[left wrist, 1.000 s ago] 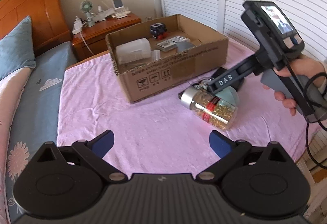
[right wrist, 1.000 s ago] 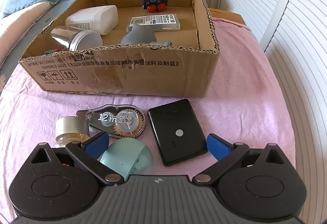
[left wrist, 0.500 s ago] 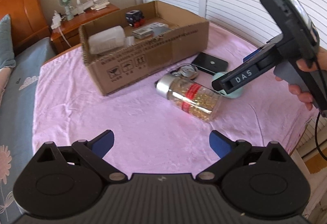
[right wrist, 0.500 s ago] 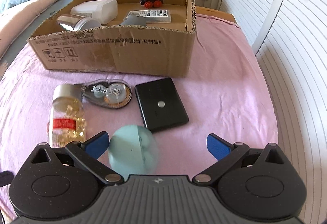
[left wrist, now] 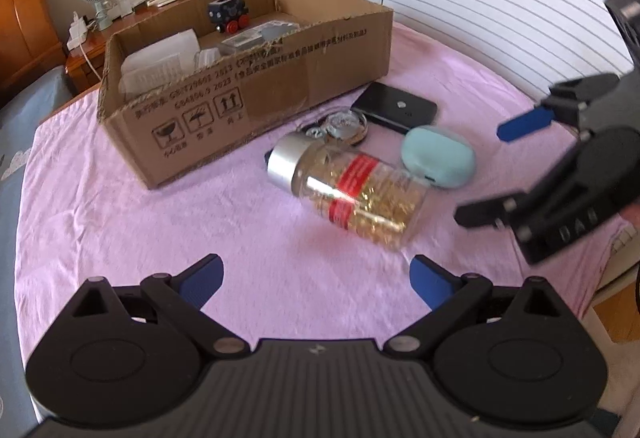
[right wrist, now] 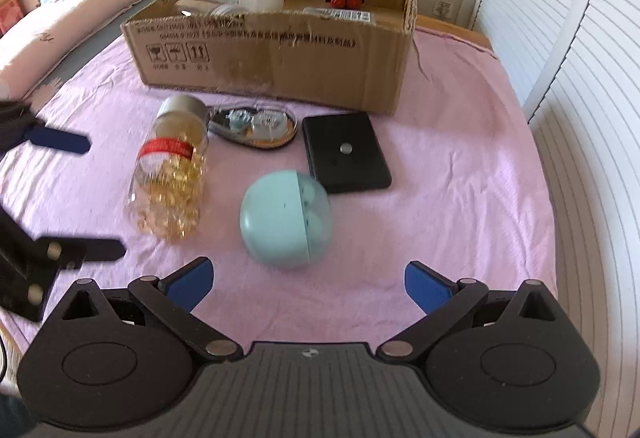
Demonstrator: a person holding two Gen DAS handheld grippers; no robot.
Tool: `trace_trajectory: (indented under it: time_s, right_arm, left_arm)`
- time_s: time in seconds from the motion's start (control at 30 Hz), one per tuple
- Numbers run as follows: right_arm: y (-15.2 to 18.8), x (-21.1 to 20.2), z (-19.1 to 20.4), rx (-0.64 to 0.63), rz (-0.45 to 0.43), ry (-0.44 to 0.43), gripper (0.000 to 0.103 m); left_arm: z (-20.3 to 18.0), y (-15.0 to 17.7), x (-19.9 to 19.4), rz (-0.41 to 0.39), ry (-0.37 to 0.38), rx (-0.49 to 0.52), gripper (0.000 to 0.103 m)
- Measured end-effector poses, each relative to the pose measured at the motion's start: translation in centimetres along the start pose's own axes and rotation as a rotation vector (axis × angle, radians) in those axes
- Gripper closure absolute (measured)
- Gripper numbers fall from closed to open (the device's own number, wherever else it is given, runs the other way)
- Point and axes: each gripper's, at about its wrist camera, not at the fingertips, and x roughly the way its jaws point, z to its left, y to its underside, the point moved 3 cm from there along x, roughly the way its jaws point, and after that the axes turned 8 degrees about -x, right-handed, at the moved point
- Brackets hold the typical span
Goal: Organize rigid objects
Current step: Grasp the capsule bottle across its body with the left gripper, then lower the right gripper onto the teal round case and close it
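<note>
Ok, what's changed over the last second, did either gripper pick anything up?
No pickup. The right gripper has pulled back from the items, still open and empty. The left gripper swung right and closer to the capsule bottle, also open. The bottle, teal case, black power bank, correction tape and cardboard box stayed put.

one box (right wrist: 280, 54), one bottle (right wrist: 170, 182), two grippers (right wrist: 308, 278)

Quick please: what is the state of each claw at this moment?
Left claw: open, holding nothing.
Right claw: open, holding nothing.
</note>
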Motion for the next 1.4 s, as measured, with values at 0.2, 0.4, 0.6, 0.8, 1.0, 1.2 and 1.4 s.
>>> trace_trajectory:
  time_s: [0.2, 0.4, 0.6, 0.8, 1.0, 1.2, 1.4]
  right_arm:
    - [0.8, 0.0, -0.3, -0.004, -0.009, 0.000, 0.000]
    - [1.1, -0.1, -0.2, -0.026, -0.029, 0.006, 0.000]
    - [1.4, -0.2, -0.2, -0.032, -0.057, 0.007, 0.000]
    - [1.4, -0.1, -0.2, -0.033, -0.067, 0.008, 0.000]
    - [1.4, -0.1, -0.2, -0.029, -0.073, 0.011, 0.000]
    - [1.4, 0.0, -0.2, -0.029, -0.078, 0.012, 0.000]
    - [1.4, -0.1, -0.2, -0.027, -0.083, 0.015, 0.000]
  left_arm:
    - [-0.2, -1.5, 1.1, -0.008, 0.015, 0.040, 0.004]
    - [-0.7, -2.5, 2.3, -0.014, 0.027, 0.091, 0.004]
    - [-1.1, -3.4, 3.5, -0.016, 0.034, 0.106, 0.004]
    - [-1.5, -3.9, 4.0, -0.046, 0.030, 0.115, 0.005]
    - [-1.2, -3.8, 3.7, -0.048, 0.015, 0.050, 0.010]
    - [0.1, -2.9, 2.4, -0.016, -0.057, -0.065, 0.010]
    - [2.0, -0.8, 0.3, -0.027, -0.130, -0.201, 0.010]
